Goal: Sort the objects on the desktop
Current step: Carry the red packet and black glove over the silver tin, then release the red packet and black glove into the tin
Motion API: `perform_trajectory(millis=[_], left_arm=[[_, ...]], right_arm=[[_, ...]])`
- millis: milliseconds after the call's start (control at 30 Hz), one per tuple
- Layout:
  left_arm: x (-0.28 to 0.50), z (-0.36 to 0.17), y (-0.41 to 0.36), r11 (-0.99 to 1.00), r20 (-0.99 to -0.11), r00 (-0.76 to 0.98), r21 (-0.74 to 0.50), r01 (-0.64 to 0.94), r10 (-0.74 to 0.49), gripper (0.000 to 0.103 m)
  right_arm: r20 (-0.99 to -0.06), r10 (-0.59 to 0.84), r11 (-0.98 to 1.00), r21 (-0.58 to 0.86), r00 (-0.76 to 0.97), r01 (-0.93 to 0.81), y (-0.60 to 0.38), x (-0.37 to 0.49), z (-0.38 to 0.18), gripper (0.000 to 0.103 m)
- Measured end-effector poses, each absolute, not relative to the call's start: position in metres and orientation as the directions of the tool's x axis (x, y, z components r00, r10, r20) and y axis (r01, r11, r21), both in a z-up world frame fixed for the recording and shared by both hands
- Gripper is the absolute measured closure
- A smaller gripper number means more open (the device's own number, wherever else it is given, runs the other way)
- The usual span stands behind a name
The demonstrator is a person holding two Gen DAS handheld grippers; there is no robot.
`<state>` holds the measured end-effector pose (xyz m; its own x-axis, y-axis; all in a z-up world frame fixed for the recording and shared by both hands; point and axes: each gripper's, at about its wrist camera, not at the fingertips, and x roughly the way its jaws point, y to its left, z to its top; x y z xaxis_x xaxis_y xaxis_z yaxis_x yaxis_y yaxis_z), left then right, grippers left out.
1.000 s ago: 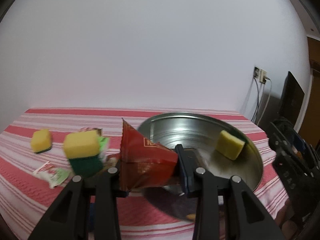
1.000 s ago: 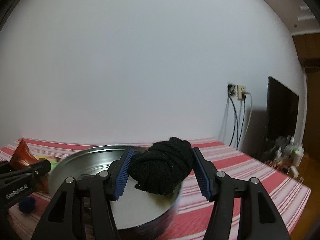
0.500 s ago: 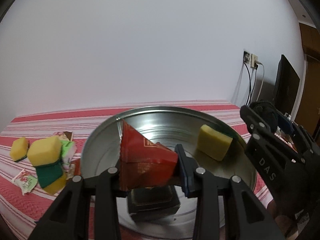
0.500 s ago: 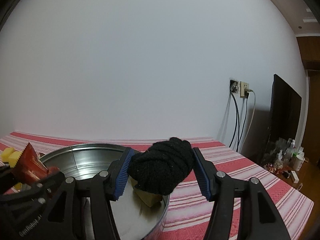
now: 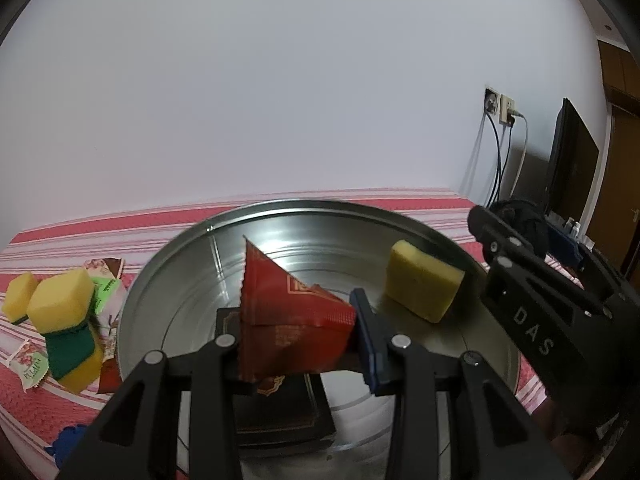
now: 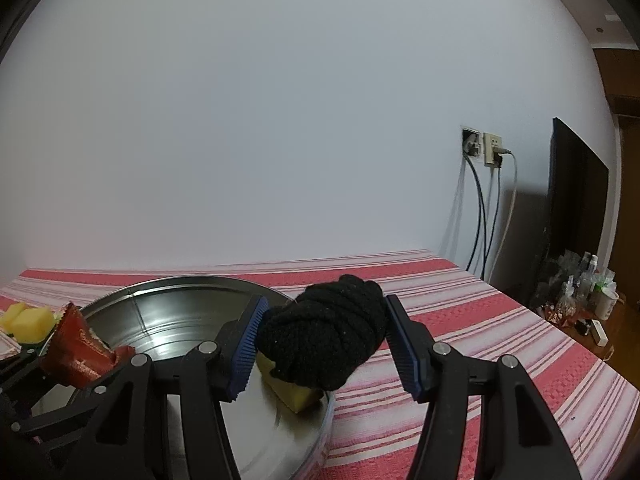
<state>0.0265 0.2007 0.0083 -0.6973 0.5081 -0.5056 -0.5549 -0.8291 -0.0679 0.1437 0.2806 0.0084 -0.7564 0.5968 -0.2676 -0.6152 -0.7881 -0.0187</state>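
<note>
a: so, what is your left gripper (image 5: pixel 298 336) holding?

b: your left gripper is clamped on a red foil sachet (image 5: pixel 288 320), its jaws closed to the sachet's width. you hold it above the round metal tin (image 5: pixel 168 280), over a dark flat box (image 5: pixel 280 416) that lies on the tin floor toward 6 o'clock.

a: and your right one?

b: your right gripper (image 6: pixel 322 344) is pinched on a black yarn bundle (image 6: pixel 324 340), the blue pads pressed into both its sides. it hangs over the tin's rim at about 3 o'clock. in the left view that gripper (image 5: pixel 528 236) shows at the tin's right edge.

a: what already sits in the tin?

b: a yellow sponge (image 5: pixel 422 284) rests inside at about 2 o'clock, just below your yarn in the right view. the box is the other item.

a: and outside it?

b: at 9 o'clock of the tin, on the red striped tablecloth (image 5: pixel 60 240), you have stacked yellow-green sponges (image 5: pixel 64 320), one more yellow sponge (image 5: pixel 18 298) further out, and printed snack packets (image 5: pixel 32 364) around them. a blue item (image 5: pixel 68 440) lies near 7 o'clock; you cannot tell what it is.
</note>
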Motion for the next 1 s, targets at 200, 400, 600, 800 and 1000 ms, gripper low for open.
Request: perform_trajectory(millis=[200, 400, 600, 800, 1000], left_arm=[[0.025, 0.008, 0.203, -0.823, -0.508, -0.69, -0.067, -0.564, 0.515, 0.066], [0.028, 0.009, 0.202, -0.836, -0.492, -0.717, -0.043, -0.547, 0.494, 0.047], [0.024, 0.009, 0.198, -0.865, -0.488, -0.746, -0.042, -0.499, 0.454, 0.019], [0.025, 0.007, 0.194, -0.869, -0.481, -0.752, -0.043, -0.493, 0.45, 0.014], [0.028, 0.008, 0.192, -0.869, -0.464, -0.761, -0.042, -0.493, 0.454, 0.004]], right_arm=[[-0.271, 0.57, -0.811, -0.031, -0.776, -0.584, 0.28, 0.139, 0.009, 0.042], [-0.267, 0.553, -0.822, -0.024, -0.789, -0.568, 0.279, 0.139, 0.009, 0.037], [-0.255, 0.563, -0.814, -0.005, -0.786, -0.581, 0.281, 0.142, 0.01, 0.036], [-0.248, 0.577, -0.803, 0.001, -0.778, -0.596, 0.28, 0.146, 0.011, 0.036], [-0.234, 0.6, -0.785, 0.013, -0.765, -0.619, 0.28, 0.152, 0.012, 0.036]])
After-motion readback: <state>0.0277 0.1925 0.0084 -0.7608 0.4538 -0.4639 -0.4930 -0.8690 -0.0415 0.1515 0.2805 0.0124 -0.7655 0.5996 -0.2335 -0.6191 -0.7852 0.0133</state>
